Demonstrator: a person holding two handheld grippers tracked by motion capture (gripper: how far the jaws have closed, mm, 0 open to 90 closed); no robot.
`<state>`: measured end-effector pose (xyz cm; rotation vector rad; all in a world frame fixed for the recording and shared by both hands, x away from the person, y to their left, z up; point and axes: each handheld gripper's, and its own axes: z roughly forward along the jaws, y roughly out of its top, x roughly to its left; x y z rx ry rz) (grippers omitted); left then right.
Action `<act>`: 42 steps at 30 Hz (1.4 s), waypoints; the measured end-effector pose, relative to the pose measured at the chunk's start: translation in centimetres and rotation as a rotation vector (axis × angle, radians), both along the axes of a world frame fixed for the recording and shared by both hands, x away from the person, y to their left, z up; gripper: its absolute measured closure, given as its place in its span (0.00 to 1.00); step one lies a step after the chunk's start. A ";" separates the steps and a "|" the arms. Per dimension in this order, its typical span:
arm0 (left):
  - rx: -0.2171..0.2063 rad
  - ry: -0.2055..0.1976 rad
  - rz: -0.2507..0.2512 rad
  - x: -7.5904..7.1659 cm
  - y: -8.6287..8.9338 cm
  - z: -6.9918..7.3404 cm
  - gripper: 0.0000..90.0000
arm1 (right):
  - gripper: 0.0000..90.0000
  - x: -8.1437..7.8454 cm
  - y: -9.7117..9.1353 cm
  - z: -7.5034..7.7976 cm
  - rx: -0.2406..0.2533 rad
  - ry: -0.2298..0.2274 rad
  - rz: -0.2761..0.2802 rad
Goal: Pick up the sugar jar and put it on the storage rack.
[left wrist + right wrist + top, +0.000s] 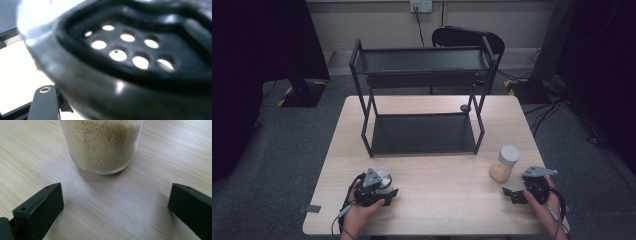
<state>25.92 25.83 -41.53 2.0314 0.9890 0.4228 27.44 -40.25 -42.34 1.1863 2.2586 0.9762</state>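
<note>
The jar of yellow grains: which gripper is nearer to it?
Right. The right gripper sits just in front of the jar, jaws open toward it; the left gripper is across the table, shut on a round perforated object.

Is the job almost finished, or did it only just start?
Only just started, it seems. Done: nothing sits on the black rack yet. In hand: the left gripper is shut on a round black thing with holes, maybe a strainer. Left: the jar of pale grains stands on the table, in front of the open right gripper, untouched. Both probably go on the rack.
</note>
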 end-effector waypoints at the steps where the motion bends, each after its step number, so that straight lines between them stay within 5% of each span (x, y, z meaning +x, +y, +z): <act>1: -0.003 0.004 0.000 0.1 0.1 0.1 0.33 | 0.00 0.0 0.0 0.0 0.000 0.000 0.000; 15: -0.021 0.028 -0.012 2.1 -0.2 1.1 0.33 | 0.00 0.0 0.0 0.0 0.000 -0.001 0.001; 22: -0.054 0.027 -0.011 3.2 -0.2 1.7 0.33 | 0.00 0.0 0.0 0.0 0.000 -0.001 0.001; 42: -0.065 0.004 -0.034 6.1 -1.7 4.2 0.34 | 0.00 0.0 0.0 0.0 0.000 -0.001 0.000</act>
